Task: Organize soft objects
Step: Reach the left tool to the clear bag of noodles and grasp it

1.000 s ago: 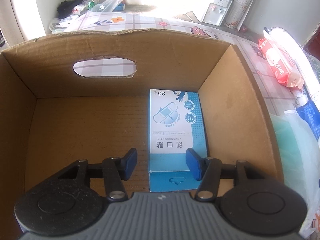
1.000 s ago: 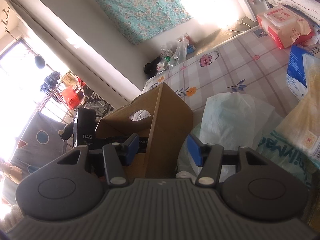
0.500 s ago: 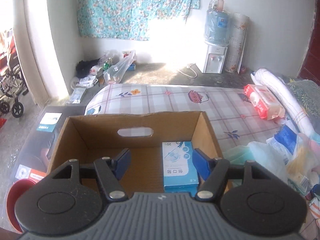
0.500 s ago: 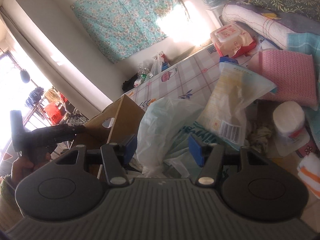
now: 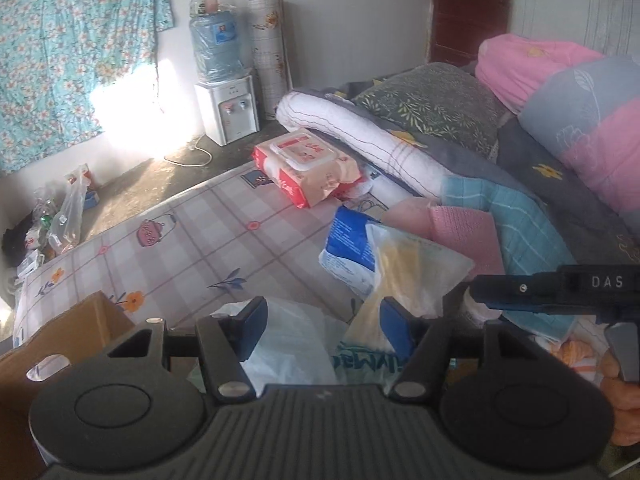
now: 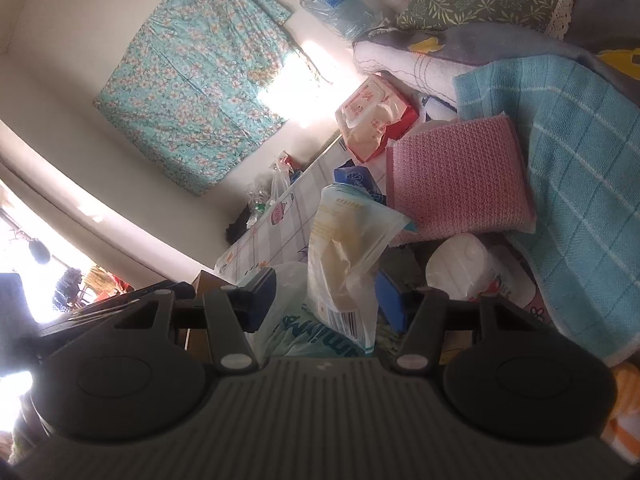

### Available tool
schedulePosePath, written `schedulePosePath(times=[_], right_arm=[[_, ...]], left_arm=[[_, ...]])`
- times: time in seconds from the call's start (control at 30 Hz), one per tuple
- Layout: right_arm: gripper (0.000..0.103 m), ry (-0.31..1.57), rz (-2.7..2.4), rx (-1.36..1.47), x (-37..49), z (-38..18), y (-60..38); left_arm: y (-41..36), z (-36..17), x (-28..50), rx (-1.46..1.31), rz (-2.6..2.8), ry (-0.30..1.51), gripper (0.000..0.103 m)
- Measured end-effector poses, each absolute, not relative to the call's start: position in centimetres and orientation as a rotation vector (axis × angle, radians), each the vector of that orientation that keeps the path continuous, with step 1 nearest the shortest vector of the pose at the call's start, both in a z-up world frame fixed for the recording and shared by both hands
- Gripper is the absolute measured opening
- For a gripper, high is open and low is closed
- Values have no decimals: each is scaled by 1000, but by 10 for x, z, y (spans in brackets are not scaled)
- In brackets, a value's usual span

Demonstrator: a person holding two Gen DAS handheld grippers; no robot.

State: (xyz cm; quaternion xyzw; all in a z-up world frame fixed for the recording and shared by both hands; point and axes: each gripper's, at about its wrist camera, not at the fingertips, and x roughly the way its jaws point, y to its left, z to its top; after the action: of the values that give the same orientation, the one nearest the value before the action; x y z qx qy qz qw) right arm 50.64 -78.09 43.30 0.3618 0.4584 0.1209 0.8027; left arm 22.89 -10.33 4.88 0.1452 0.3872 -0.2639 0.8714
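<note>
The cardboard box [image 5: 76, 324], which was filling the left wrist view a second ago with a blue carton lying inside it, is now sliding off to the lower left corner as the left gripper [image 5: 322, 326] is swinging away toward the heap of soft goods on the checked mat [image 5: 192, 248]. Its jaws have just been closing a little after widening; they are standing apart and gripping nothing, with a white plastic bag [image 5: 292, 344] merely showing behind the gap. That suggests one item is already delivered and the next pickup is beginning.

Moving right, the clear pouch of yellow material [image 5: 408, 272] is leaning against a blue and white packet [image 5: 348, 248], with the red wipes pack [image 5: 308, 164] well behind, the pink knitted cloth [image 5: 468, 232] and the teal checked towel [image 5: 516, 216] beside the folded bedding.

At the far right, the right gripper [image 6: 326, 298] is hanging over the same heap, having turned from the box to face it; its jaws are parted, the pouch [image 6: 344, 252] showing in the gap, though no pad can be seen pressing on it. A white tissue roll [image 6: 460, 266] is lying just beside the right jaw.
</note>
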Motion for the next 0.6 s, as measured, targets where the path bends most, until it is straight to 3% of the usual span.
schedulePosePath(times=[0.27,0.6], right_arm=[[56,1088,234,814,553,393,-769],[51,1113,222,850,583,371,-765]], left_arm=[[-154,-6,266,394,-687,945,61],[-153,-23,306,217,-795,1131,60]])
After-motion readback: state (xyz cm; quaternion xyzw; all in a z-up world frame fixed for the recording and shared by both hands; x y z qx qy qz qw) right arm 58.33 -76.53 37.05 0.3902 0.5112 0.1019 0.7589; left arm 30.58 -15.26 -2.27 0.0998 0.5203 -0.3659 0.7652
